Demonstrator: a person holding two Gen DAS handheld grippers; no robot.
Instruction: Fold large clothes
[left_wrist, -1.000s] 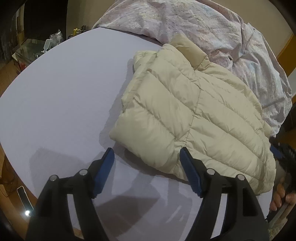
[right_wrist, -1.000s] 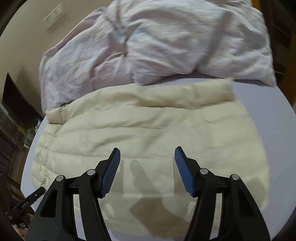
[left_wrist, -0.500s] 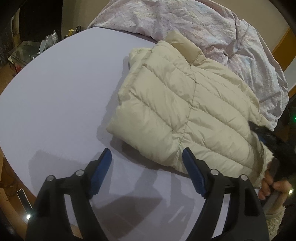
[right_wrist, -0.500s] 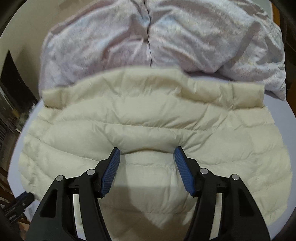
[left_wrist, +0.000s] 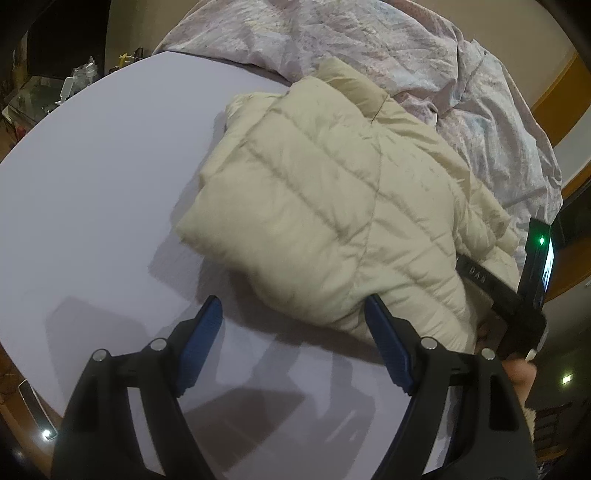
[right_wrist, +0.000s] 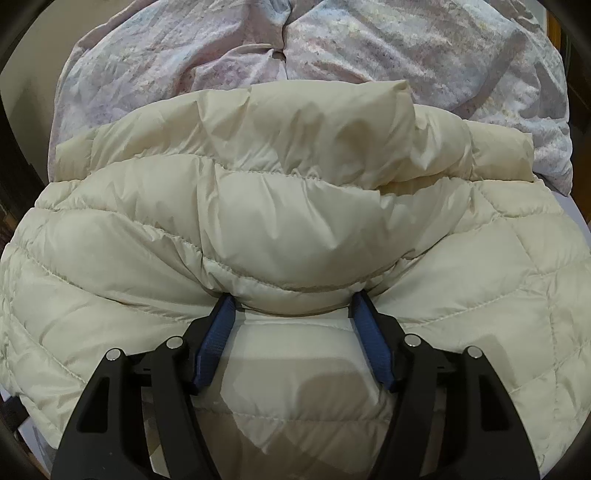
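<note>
While the left gripper (left_wrist: 293, 321) hovers, the right gripper (right_wrist: 291, 308) digs into the jacket (right_wrist: 295, 206).

My cream quilted down jacket (left_wrist: 325, 206) lies folded into a thick, puffy bundle on the pale lilac sheet, its stand-up collar toward the crumpled floral duvet behind it. Stitched channels run across its shiny shell. From my right side, a bulging fold (right_wrist: 295, 229) of it swells upward, the layers stacked loosely.

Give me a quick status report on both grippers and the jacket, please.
Left gripper open over the white table. Right gripper open, jaws just widening, tips pressed into cream quilted puffer jacket. Nothing in the way.
</note>
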